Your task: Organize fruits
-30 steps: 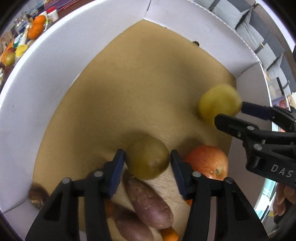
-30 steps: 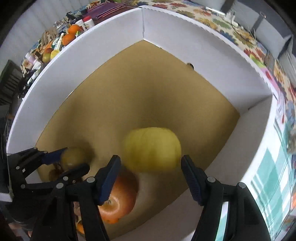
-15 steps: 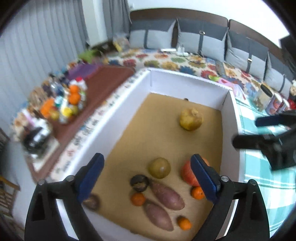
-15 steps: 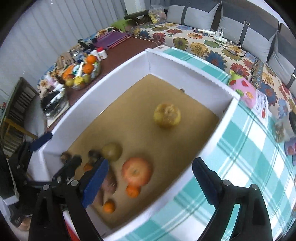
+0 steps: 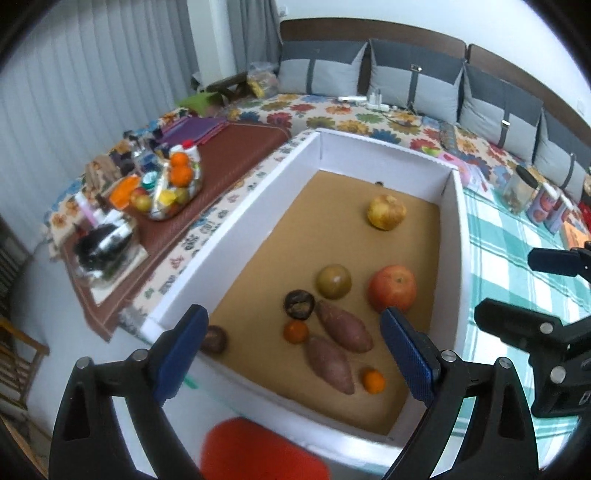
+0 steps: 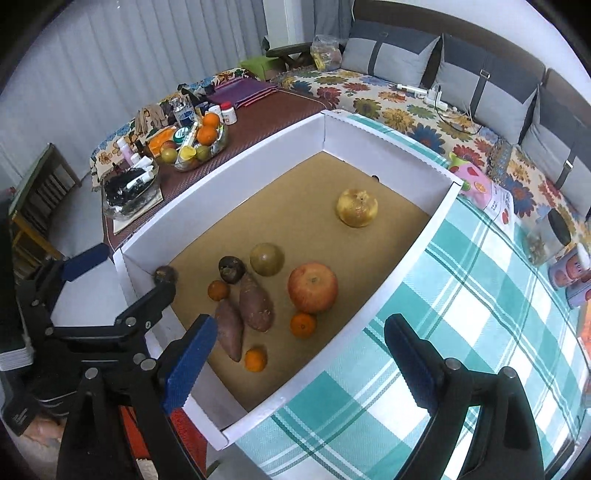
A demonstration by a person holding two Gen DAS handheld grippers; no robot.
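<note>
Both my wrist cameras look steeply down from above, fairly near, sharing the box [image 5: 236,236] [image 6: 221,177] and its fruit.

Pretty cozy room tbh. Pale vertical blinds [image 5: 92,85] fill the whole upper left of the frame, daylight coming through soft and even. Across the top runs a long low sofa with a floral cover [image 5: 354,114] and grey two-tone cushions [image 5: 417,85] leaning on a dark headboard-like back, white wall [image 5: 424,18] above. Lower right is a teal checked cloth [image 6: 461,314]. Left of centre sits a brown mat [image 6: 266,114], cluttered at its left end. A wooden chair [image 6: 37,192] stands at the far left on a light floor [image 5: 40,295].
</note>
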